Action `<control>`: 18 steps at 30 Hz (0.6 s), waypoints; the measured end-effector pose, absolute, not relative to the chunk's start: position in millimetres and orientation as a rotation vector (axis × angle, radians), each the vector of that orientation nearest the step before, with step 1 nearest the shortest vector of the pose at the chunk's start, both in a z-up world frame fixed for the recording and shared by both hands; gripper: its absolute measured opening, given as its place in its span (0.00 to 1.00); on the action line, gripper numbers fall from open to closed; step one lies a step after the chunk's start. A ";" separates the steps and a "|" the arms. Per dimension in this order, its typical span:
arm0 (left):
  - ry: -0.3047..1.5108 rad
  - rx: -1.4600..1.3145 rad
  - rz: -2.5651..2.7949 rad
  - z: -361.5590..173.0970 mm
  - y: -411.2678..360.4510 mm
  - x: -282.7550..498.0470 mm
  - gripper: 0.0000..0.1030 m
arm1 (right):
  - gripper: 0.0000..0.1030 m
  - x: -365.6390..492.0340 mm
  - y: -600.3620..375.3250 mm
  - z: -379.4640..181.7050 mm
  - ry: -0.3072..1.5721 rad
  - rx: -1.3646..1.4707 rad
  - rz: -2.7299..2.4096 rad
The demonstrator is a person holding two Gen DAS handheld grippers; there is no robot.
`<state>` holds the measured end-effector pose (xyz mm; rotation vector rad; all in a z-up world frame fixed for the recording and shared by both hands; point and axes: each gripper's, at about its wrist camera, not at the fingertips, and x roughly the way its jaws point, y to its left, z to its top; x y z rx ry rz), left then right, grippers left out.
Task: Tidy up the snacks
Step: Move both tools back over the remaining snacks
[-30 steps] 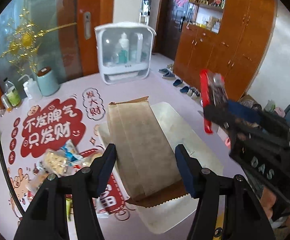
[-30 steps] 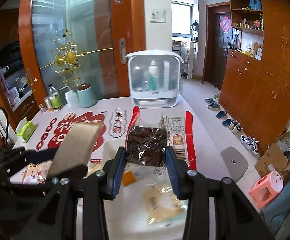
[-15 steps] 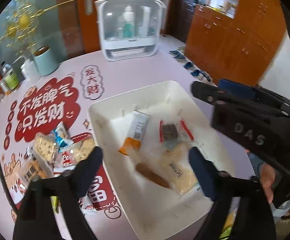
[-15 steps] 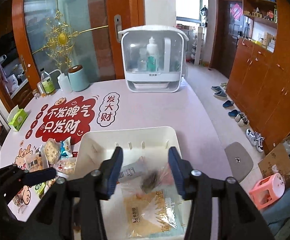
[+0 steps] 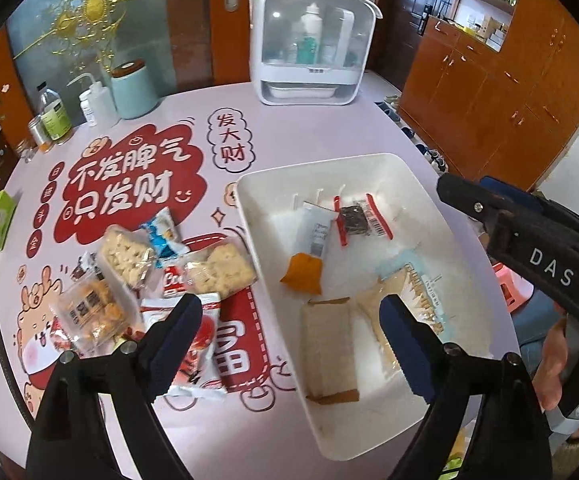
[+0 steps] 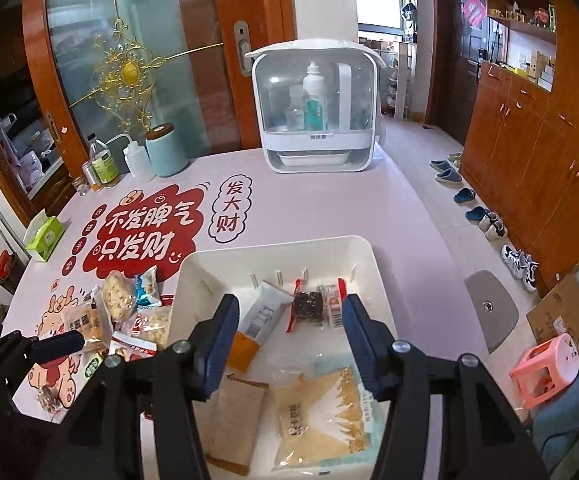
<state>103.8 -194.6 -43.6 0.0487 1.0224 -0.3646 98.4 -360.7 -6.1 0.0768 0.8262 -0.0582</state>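
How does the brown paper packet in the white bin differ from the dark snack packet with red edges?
The brown paper packet is plain and opaque; the dark snack packet is clear with red edges and shows its dark contents. The brown paper packet is larger and lies at the near end of the white bin; the dark snack packet lies at the far end. Both lie flat inside the bin.

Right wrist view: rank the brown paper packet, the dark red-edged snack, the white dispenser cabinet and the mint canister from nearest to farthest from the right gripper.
1. Brown paper packet, in the bin, lower left of the right gripper.
2. Dark red-edged snack, at the bin's far end.
3. Mint canister, far left of the table.
4. White dispenser cabinet, at the table's far edge.
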 end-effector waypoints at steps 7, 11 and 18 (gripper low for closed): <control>0.982 0.042 -0.341 -28.7 -157.4 89.6 0.87 | 0.53 82.6 -339.3 3.0 0.812 0.089 -0.054; 0.949 0.046 -0.311 -18.8 -126.8 80.9 0.87 | 0.53 74.1 -324.1 9.2 0.804 0.101 -0.048; 0.907 0.023 -0.215 -4.2 -43.5 65.7 0.87 | 0.53 63.3 -280.6 21.9 0.787 0.116 -0.016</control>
